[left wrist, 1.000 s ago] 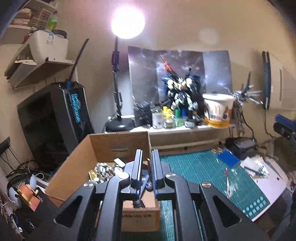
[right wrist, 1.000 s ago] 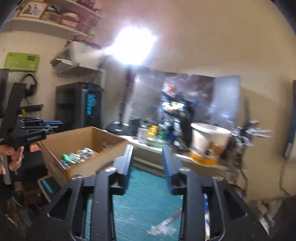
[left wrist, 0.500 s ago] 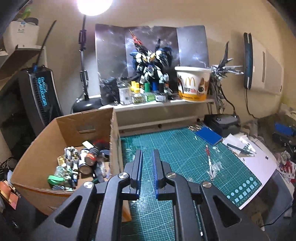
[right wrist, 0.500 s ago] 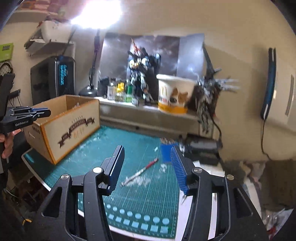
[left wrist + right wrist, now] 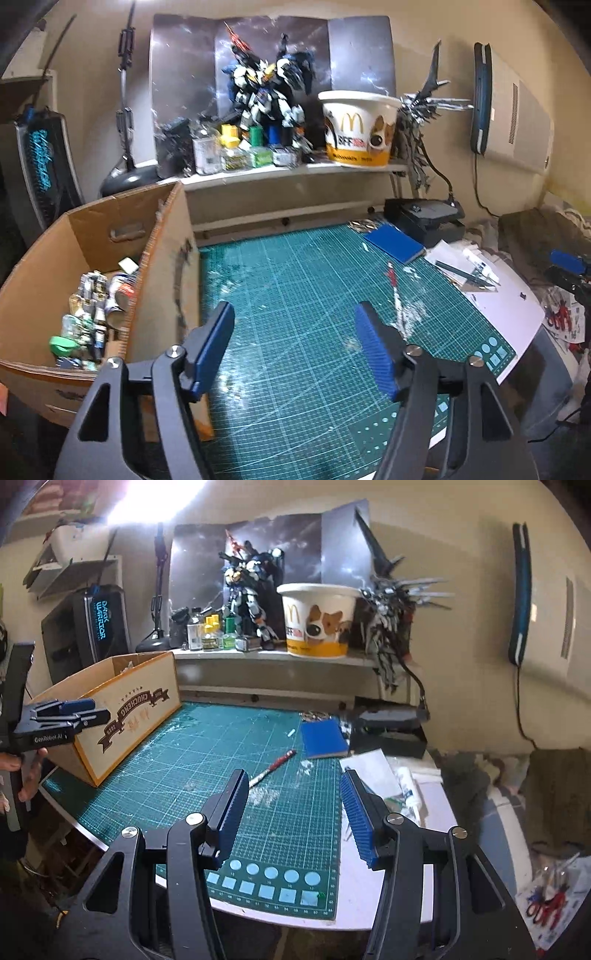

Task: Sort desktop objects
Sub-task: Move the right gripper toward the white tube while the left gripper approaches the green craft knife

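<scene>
A cardboard box stands at the left of a green cutting mat and holds several small bottles and jars. A red and white craft knife lies on the mat right of centre, and it also shows in the right wrist view. A blue notebook lies at the mat's far right corner. My left gripper is open and empty above the mat, beside the box. My right gripper is open and empty above the mat's near edge, short of the knife. The left gripper shows at the box's near corner.
A raised shelf at the back carries paint bottles, a robot model and a McDonald's bucket. A black case, papers and tools crowd the right side. Red scissors lie off the desk's right edge.
My left gripper has opened and moved from over the box to over the mat. My right gripper has widened and tipped down toward the knife.
</scene>
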The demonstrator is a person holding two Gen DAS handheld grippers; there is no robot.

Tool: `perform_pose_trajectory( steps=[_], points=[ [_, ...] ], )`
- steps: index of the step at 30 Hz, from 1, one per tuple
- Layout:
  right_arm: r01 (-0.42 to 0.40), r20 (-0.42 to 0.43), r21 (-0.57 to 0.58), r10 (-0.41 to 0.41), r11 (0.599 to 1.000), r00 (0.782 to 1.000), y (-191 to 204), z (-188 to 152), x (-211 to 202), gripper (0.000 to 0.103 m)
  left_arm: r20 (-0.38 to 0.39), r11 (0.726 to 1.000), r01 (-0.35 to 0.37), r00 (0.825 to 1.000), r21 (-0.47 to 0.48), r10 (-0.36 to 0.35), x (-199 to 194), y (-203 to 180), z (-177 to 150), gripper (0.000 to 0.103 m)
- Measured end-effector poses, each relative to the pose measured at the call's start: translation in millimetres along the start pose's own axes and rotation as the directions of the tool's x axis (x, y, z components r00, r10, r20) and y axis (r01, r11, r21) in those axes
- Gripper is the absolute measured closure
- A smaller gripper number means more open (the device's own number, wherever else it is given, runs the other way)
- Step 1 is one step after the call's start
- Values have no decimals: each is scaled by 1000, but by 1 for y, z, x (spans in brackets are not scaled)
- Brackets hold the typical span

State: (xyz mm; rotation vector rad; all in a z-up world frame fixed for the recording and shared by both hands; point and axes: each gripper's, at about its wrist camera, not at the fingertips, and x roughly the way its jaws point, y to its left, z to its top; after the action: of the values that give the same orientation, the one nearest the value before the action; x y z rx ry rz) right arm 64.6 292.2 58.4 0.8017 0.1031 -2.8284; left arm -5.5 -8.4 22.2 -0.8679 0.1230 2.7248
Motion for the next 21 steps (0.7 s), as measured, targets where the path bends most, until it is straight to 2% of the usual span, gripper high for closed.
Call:
perform_pose_trajectory(
  steps=[4, 13, 21],
  points=[
    [0, -34, 10, 0, 1000, 999, -8, -8, 6, 54, -18, 1000, 3, 1000, 11, -3, 10, -5, -1, 26],
    [28, -63, -18, -29, 999, 998, -18, -14, 7, 54, -31, 1000, 13, 999, 8, -13, 21, -10, 3, 25],
    [43, -87, 6, -42, 999, 995, -39, -18, 14, 56, -53, 999, 32, 998, 33, -30, 34, -28, 6, 25]
  ],
)
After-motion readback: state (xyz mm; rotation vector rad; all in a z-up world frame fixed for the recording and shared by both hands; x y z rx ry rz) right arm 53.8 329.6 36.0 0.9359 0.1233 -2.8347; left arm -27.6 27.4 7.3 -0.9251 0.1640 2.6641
